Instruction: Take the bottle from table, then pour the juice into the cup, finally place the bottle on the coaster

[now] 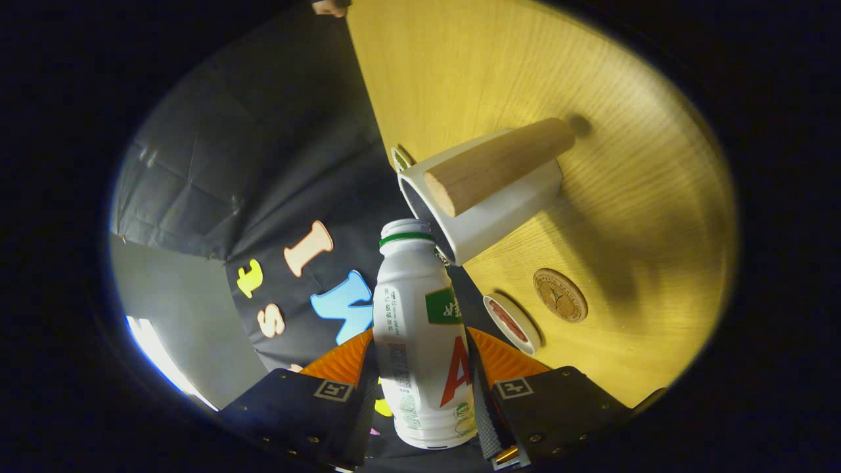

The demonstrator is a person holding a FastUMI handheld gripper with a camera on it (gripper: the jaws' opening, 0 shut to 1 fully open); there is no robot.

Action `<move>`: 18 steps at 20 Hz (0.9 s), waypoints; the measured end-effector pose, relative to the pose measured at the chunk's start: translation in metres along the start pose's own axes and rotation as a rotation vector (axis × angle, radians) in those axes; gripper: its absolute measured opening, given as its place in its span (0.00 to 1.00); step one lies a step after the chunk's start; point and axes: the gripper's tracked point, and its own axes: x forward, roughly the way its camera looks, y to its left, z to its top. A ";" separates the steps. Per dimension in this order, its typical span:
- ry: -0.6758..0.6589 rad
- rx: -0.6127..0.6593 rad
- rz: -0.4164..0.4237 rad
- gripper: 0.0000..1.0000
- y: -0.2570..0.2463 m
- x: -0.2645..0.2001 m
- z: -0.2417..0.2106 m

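Note:
My gripper (420,358) is shut on a white juice bottle (420,341) with a green neck ring; both fingers press its sides. The whole scene looks rolled sideways, so the bottle is tilted over, its mouth right at the rim of a white cup (499,210) with a thick wooden handle (499,164). The cup stands on the wooden table (512,59) just beyond the bottle's top. A round brown coaster (560,295) lies on the table beside the cup, off to the side of the fingers. I cannot make out any juice flowing.
A small white dish or lid with a red inside (512,323) lies on the table between the coaster and my fingers. The table's edge runs past the cup, with the black booth wall (263,164) behind it. A hand (330,6) shows at the far table edge.

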 end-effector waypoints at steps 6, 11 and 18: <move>0.025 -0.391 0.063 0.64 0.002 -0.010 -0.013; 0.023 -0.770 0.118 0.63 0.000 -0.003 -0.018; 0.087 -1.281 0.112 0.63 -0.023 0.021 -0.040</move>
